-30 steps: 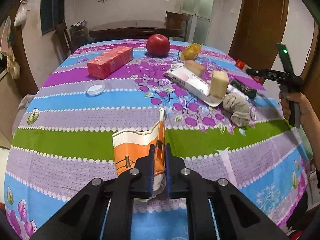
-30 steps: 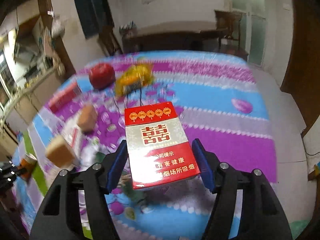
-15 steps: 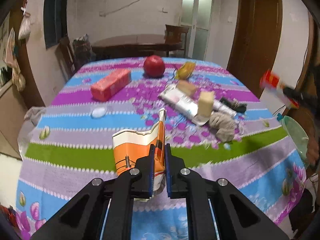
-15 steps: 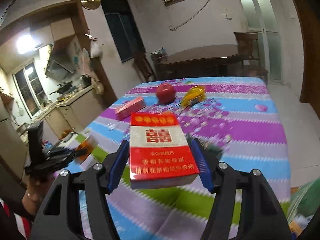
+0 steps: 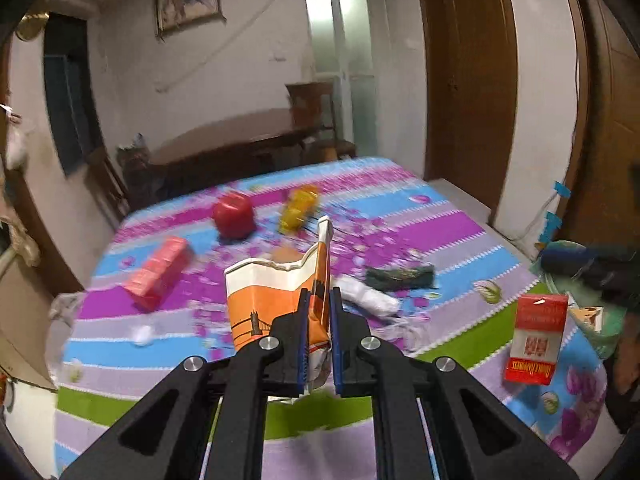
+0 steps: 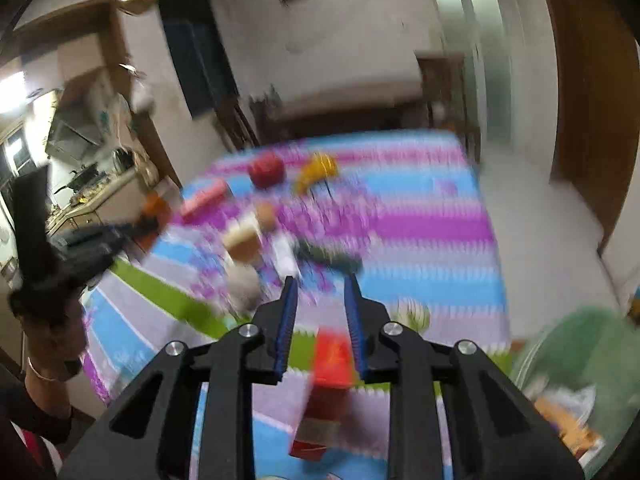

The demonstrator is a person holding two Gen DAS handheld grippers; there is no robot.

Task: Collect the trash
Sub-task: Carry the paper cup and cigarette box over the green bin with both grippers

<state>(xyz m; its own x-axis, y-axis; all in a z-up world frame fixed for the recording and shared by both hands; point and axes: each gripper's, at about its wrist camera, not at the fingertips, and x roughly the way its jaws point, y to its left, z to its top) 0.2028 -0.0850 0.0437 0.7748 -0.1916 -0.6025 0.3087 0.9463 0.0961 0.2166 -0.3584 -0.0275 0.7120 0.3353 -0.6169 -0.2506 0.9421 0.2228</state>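
Note:
My left gripper point(image 5: 319, 292) is shut on the rim of a crushed orange-and-white paper cup point(image 5: 264, 300), held up over the near part of the table. A red cigarette box point(image 5: 536, 340) hangs loose in the air at the table's right edge, under my blurred right gripper point(image 5: 592, 268). In the right wrist view the box point(image 6: 332, 364) is a red streak below the right gripper point(image 6: 320, 280). Its jaws are closing and nothing is between them. A green bin point(image 6: 580, 344) sits low on the right, beside the falling box.
On the striped floral tablecloth point(image 5: 420, 240) lie a red apple point(image 5: 233, 216), a yellow wrapper point(image 5: 298, 208), a pink box point(image 5: 160, 272), a dark bundle point(image 5: 400, 276) and a white roll point(image 5: 366, 296). A dark wooden table and a chair stand behind. Brown doors are on the right.
The cigarette box has left the right gripper and drops beside the table, and those jaws have narrowed. Both hands rose and swung right. The left still holds the cup.

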